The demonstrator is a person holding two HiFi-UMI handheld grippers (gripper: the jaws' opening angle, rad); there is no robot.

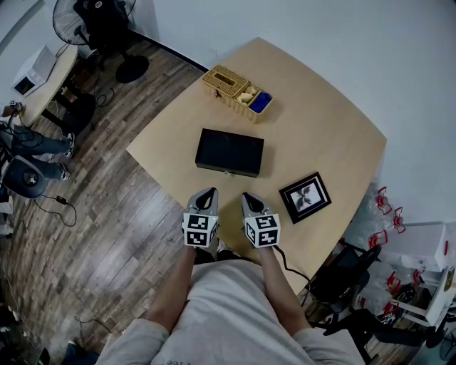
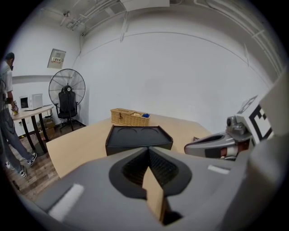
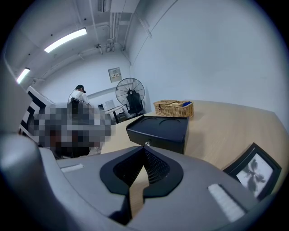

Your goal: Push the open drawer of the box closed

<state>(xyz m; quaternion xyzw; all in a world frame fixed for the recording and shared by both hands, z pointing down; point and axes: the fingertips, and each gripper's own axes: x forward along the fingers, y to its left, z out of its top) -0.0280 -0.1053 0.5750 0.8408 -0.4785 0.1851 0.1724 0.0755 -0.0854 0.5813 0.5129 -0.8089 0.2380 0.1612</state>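
While we hold both grippers low over the near edge of the light wooden table, the black box sits at mid-table just ahead of them, apart from both. The left gripper and the right gripper hang side by side, tips pointed at the box's front. In each gripper view the jaws stand together, tips meeting, with only tabletop showing behind them and nothing clamped. The box's front face carries a small metal knob or key at its middle; from our views the face reads as flush, and we cannot tell how far any drawer stands out. A wicker basket rests at the far corner beyond the box. A framed picture lies flat to the right of the right gripper. A standing fan is on the wood floor off to the left.
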